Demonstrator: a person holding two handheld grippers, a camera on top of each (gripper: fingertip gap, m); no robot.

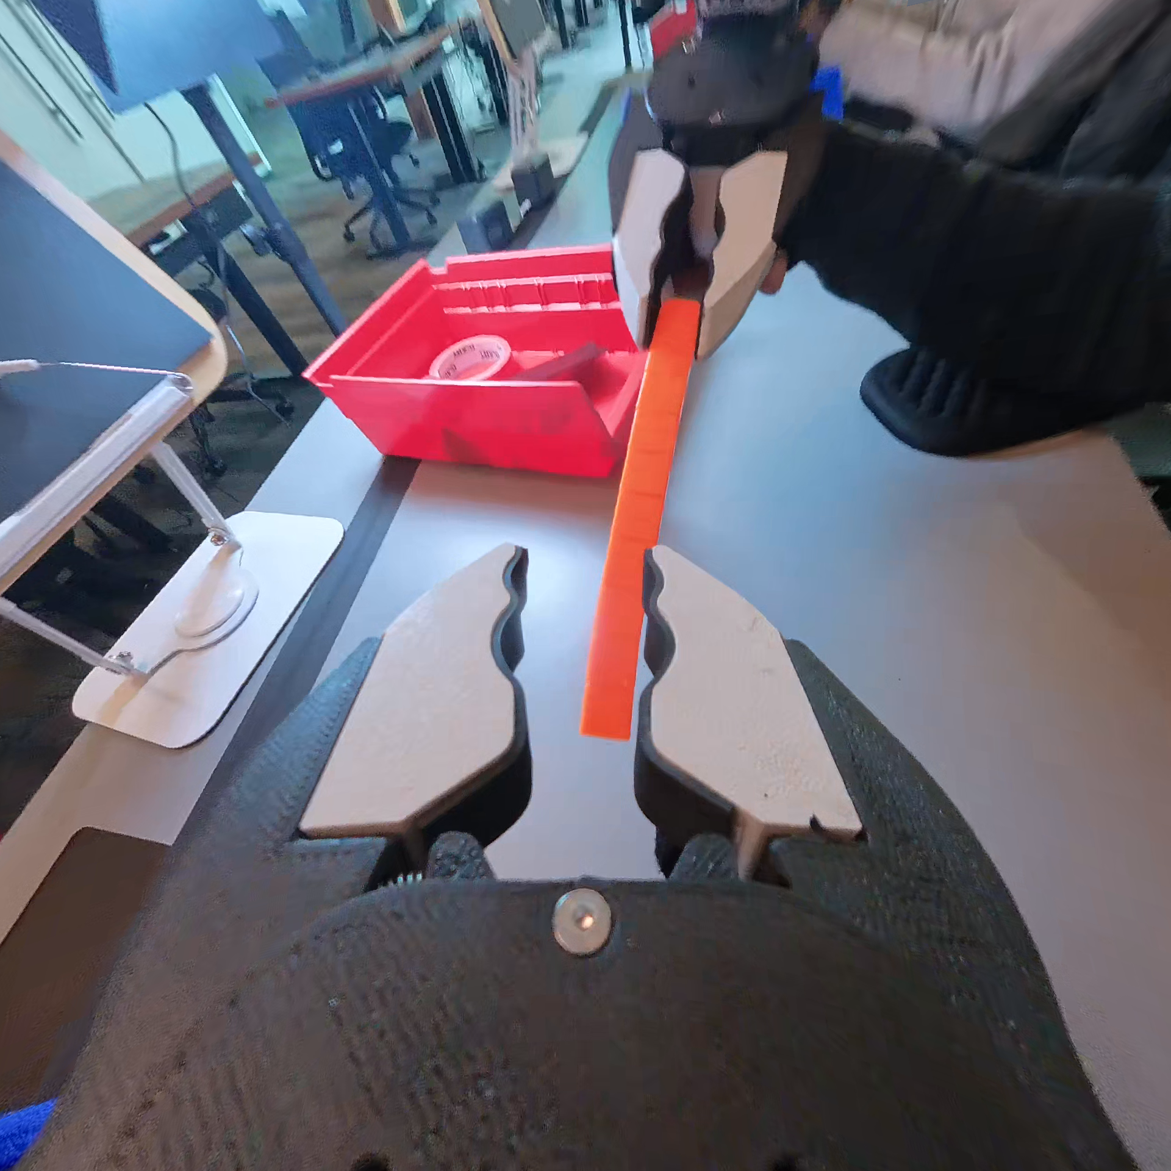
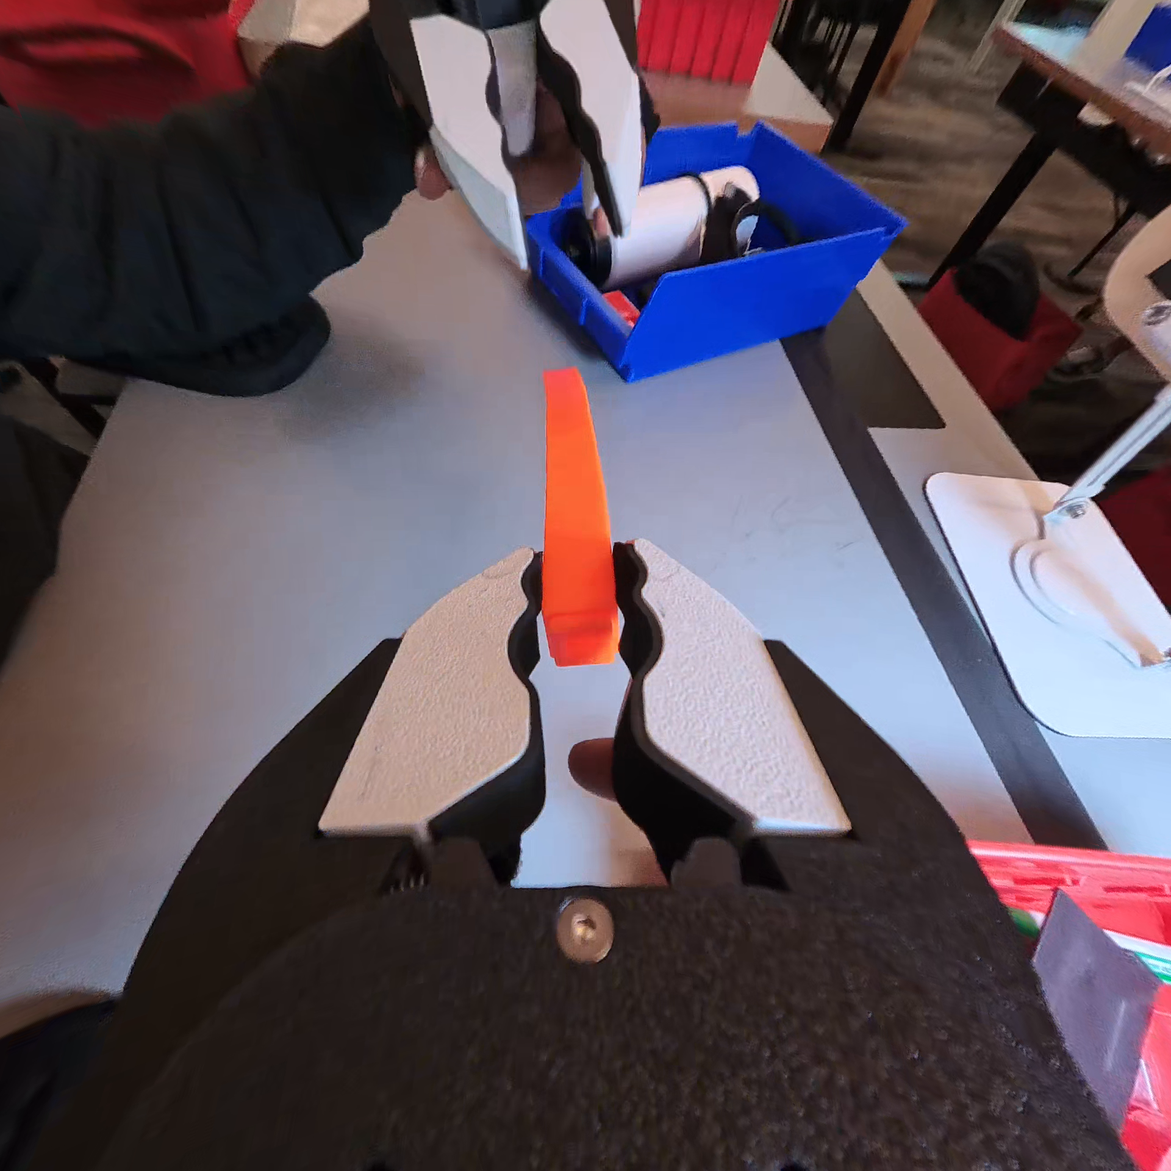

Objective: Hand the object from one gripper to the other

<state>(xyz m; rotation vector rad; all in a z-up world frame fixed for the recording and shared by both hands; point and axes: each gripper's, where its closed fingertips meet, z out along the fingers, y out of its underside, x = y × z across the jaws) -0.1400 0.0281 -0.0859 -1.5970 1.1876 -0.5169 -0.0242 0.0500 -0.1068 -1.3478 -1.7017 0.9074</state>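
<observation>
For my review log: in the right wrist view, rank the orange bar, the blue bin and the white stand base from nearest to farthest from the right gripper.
1. Orange bar: clamped between the right gripper's fingertips, reaching straight ahead.
2. White stand base: off to the right, across the table's dark strip.
3. Blue bin: farthest, ahead and slightly right, beyond the bar's far tip.

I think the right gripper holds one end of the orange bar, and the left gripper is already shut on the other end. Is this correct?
Not quite. In the left wrist view the left gripper is open around the orange bar, not shut. The right gripper does hold one end.
</observation>
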